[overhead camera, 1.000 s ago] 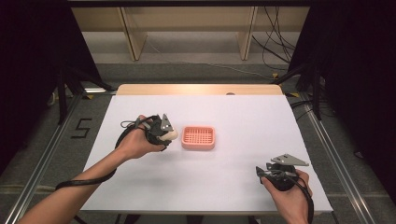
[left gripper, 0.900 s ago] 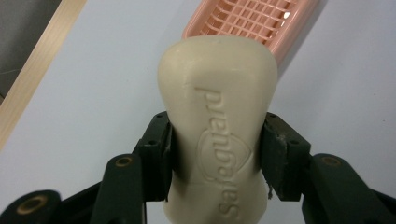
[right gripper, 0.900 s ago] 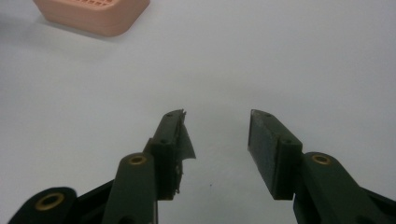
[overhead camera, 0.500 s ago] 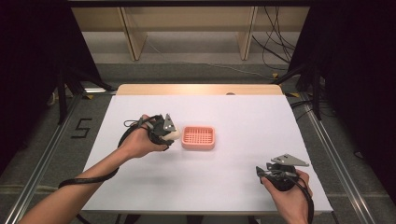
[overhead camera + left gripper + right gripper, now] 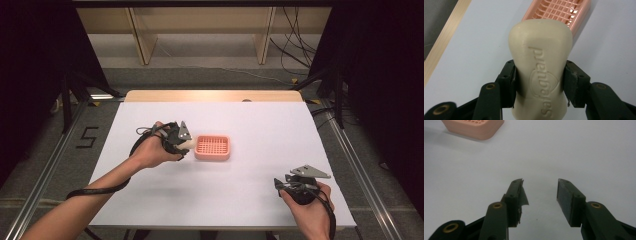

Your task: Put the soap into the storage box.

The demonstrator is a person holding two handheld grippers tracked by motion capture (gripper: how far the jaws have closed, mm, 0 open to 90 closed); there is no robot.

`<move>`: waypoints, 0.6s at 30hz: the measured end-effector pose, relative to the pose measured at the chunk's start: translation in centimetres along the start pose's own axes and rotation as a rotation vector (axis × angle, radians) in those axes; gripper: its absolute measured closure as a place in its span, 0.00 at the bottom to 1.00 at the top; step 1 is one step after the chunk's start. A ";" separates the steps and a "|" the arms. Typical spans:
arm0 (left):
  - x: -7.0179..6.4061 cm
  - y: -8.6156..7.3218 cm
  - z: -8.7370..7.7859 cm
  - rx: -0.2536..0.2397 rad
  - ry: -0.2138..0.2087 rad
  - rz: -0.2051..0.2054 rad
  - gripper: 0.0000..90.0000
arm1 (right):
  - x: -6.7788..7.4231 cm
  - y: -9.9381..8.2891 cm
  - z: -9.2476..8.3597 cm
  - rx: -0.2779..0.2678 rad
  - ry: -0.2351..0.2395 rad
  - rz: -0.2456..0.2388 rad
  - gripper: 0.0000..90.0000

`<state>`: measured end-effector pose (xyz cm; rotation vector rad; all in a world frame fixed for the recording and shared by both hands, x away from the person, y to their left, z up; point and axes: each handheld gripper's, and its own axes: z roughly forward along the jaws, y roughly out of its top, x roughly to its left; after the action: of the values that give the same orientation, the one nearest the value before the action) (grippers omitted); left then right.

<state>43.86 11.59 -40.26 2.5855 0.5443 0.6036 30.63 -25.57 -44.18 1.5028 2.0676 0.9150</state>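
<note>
left gripper [image 5: 539,82]: jaws clamped on both sides of a cream bar of soap [image 5: 541,67], held just left of the pink slatted soap dish [image 5: 212,147] | right gripper [image 5: 540,197]: jaws parted, nothing between them, over the white table [image 5: 260,125] near its front right corner

Embossed lettering on the cream soap bar [image 5: 540,67] reads upside down in the left gripper view: "Safeguard", as far as it can be made out, set over a shield outline. On the grey floor left of the table [image 5: 260,125], a black "5" [image 5: 88,137] is marked.
</note>
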 end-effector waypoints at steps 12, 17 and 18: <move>-0.1 0.6 0.6 -0.005 -0.004 0.017 0.55 | 0.0 0.0 0.1 0.000 -0.003 0.008 0.63; -0.1 0.8 0.7 -0.008 -0.007 0.030 0.55 | 0.0 0.0 0.0 0.001 -0.002 0.000 0.63; -0.1 0.9 0.7 -0.008 -0.002 0.034 0.55 | 0.0 0.0 0.0 0.000 0.001 0.001 0.63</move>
<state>44.37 10.59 -40.45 2.5928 0.4972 0.6130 30.62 -25.58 -44.20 1.5034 2.0676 0.9165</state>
